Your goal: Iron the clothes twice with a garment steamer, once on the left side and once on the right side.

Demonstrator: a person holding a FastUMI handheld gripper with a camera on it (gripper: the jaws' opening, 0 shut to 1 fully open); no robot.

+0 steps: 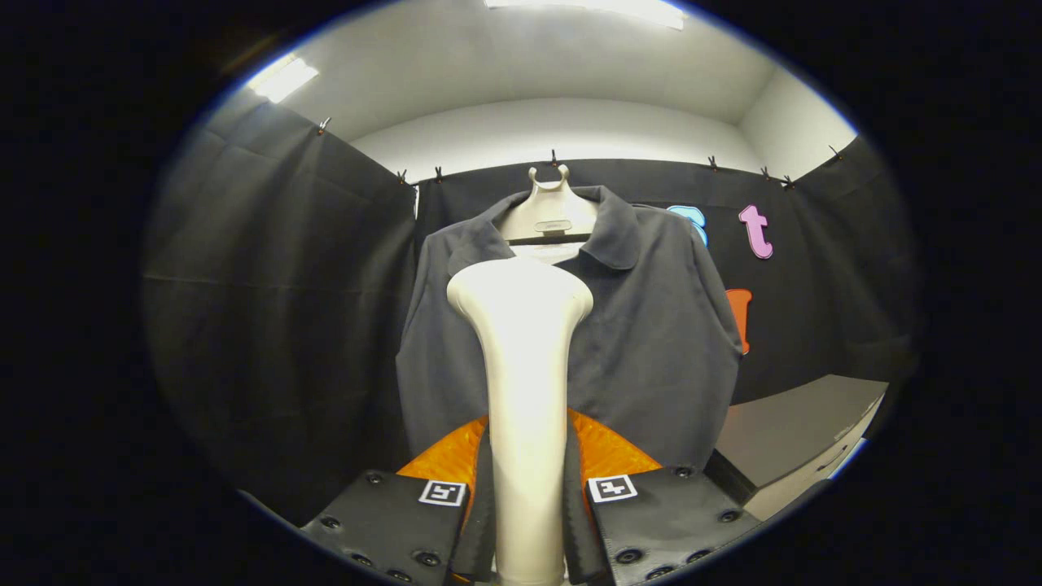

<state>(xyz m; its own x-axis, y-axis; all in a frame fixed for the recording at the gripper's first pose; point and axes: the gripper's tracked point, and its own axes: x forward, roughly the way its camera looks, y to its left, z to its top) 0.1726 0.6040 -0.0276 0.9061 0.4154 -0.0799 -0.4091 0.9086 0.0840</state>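
Between the jaws, the white garment steamer [525,391] stands upright, its handle clamped from both sides by the gripper [527,496]; its head reaches up over the chest of the dark shirt [651,342] hanging on a hanger [552,213] just beyond. Grey desk [794,431] sits right of the shirt.

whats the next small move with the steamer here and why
Probably ease the steamer, clamped between both fingers of the gripper, forward and off to one side of the shirt. Its head sits over the placket near the collar, and whether it touches the fabric is unclear. The task wants one pass per side.
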